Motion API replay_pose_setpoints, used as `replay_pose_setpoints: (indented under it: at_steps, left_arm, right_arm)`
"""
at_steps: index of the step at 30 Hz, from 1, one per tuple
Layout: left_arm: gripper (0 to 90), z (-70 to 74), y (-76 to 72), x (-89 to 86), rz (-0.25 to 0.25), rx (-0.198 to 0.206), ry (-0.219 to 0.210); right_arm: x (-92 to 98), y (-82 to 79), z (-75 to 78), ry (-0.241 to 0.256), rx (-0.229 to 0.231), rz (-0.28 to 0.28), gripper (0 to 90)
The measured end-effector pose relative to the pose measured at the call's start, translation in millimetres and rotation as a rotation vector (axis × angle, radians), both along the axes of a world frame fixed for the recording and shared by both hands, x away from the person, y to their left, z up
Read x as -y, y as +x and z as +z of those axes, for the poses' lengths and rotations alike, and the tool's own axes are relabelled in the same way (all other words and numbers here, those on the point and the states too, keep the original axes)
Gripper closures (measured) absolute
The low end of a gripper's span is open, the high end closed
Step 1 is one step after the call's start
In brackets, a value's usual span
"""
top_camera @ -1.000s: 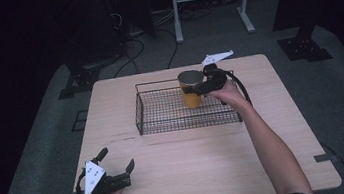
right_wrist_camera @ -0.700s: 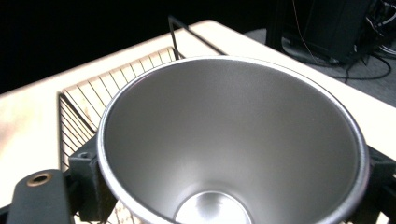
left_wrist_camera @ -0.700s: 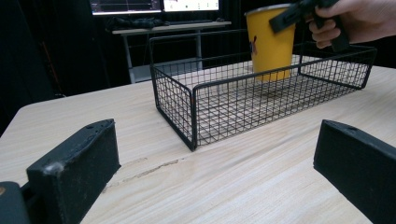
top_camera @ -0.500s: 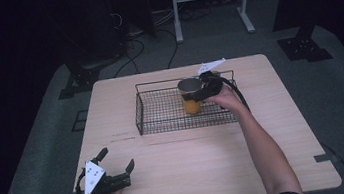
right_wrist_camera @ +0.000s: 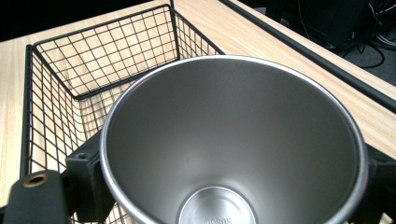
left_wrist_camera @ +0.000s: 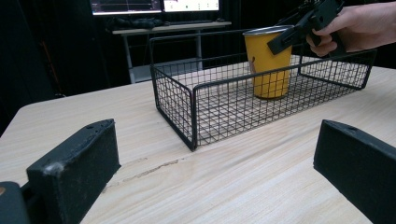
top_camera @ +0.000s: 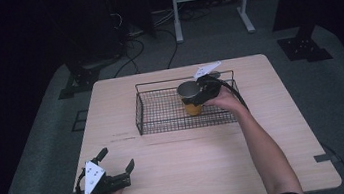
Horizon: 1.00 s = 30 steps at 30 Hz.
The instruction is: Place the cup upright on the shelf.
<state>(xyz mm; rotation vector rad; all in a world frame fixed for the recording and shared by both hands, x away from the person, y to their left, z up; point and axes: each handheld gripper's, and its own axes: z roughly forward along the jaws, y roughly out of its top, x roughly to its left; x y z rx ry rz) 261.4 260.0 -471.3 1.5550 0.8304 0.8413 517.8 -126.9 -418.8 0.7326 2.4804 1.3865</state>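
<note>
Yellow cup (top_camera: 191, 98) hides the wire basket (top_camera: 162, 112) floor beneath.

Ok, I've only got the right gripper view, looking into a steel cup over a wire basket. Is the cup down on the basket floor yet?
Observer: From the left gripper view, the cup stands upright with its base at the floor of the basket. I cannot tell whether it actually touches.
Operator: What's its outside like?
Observer: Yellow, with a bare steel rim.
Operator: And the left gripper?
Observer: The left gripper is at the near left corner of the table, jaws open, holding nothing.
</note>
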Motion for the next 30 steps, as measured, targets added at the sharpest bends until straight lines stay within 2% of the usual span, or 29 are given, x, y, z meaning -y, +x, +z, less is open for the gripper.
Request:
replay_pose_setpoints:
  at_steps: [8, 11, 30]
  left_arm:
    - [0.0, 0.0, 0.1, -0.1, 0.0, -0.001, 0.001]
    - [0.0, 0.0, 0.1, -0.1, 0.0, -0.001, 0.001]
    - [0.0, 0.0, 0.1, 0.0, 0.0, -0.001, 0.001]
  right_arm:
    - [-0.8, -0.7, 0.3, -0.007, 0.004, 0.001, 7.4]
    - [-1.6, -1.0, 0.8, -0.003, 0.01, -0.008, 3.2]
    - [-1.1, -5.8, 10.5, 0.008, 0.04, -0.017, 0.0]
